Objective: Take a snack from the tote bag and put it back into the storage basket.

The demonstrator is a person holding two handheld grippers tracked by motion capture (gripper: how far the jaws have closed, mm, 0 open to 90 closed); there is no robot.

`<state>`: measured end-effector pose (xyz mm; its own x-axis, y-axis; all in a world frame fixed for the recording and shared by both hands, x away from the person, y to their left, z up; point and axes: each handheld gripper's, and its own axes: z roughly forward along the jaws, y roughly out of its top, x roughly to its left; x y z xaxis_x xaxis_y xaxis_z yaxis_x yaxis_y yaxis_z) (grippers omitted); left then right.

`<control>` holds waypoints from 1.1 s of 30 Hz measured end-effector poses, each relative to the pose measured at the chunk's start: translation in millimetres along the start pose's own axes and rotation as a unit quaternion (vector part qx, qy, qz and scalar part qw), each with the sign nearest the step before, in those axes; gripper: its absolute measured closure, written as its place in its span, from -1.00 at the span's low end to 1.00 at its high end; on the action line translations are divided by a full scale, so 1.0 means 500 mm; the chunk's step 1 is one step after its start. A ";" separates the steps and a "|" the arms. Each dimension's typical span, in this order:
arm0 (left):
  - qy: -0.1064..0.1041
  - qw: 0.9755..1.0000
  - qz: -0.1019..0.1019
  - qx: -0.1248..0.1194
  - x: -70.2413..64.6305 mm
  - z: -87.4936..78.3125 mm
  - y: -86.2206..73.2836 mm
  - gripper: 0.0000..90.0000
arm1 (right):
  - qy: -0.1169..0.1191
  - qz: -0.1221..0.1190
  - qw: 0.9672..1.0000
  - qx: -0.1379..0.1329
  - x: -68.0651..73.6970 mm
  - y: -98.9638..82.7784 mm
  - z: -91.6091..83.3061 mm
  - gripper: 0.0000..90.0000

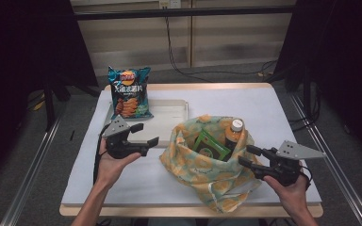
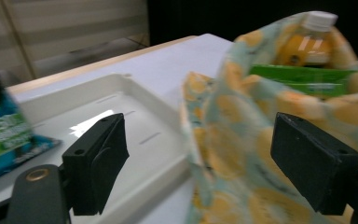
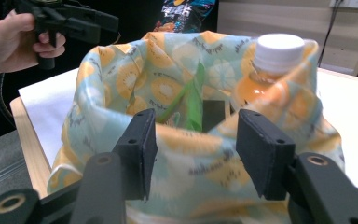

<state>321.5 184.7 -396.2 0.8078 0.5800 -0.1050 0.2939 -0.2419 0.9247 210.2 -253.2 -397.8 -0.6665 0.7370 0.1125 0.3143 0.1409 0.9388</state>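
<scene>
Lighting: overhead, even on white table (image 1: 273, 108); surroundings dark at both sides. Glare: bright patch on tray (image 2: 93, 119) floor in left gripper view. Blur: chip bag (image 2: 0, 135) smeared, cloth bag (image 2: 242, 154) soft there. Right gripper view: sharper, background soft.

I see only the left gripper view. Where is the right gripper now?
Observer: The right gripper is at the right rim of the cloth bag, as the high view shows it.
Operator: Does it pinch the cloth?
Observer: No. In the right gripper view its jaws stand apart at the rim and do not press it.
Operator: What is the blue packet at my left?
Observer: A chips bag, lying over the far left corner of the white tray.
</scene>
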 end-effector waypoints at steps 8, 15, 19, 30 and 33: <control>-0.053 0.998 0.009 0.015 -0.065 0.011 -0.016 -0.28 | 0.004 -0.015 1.000 0.025 -0.007 0.040 0.042 0.19; -0.076 0.997 0.001 0.019 -0.079 0.029 -0.051 -0.09 | 0.011 -0.001 0.999 0.042 -0.010 0.037 0.090 0.20; -0.083 0.996 -0.005 0.025 -0.075 0.025 -0.069 -0.10 | 0.010 0.009 0.998 0.060 -0.009 0.023 0.105 0.15; -0.081 0.996 -0.011 0.027 -0.074 0.019 -0.081 -0.30 | 0.011 0.023 0.996 0.090 -0.001 -0.009 0.128 0.14; -0.086 0.996 -0.003 0.031 -0.086 0.026 -0.082 -0.36 | 0.006 0.020 0.996 0.092 0.003 -0.009 0.134 0.23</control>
<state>281.2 159.4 -434.3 0.8803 0.4404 -0.1767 0.3257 -0.2900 0.8999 253.0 -208.3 -423.7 -0.6594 0.7359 0.1534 0.4585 0.2320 0.8579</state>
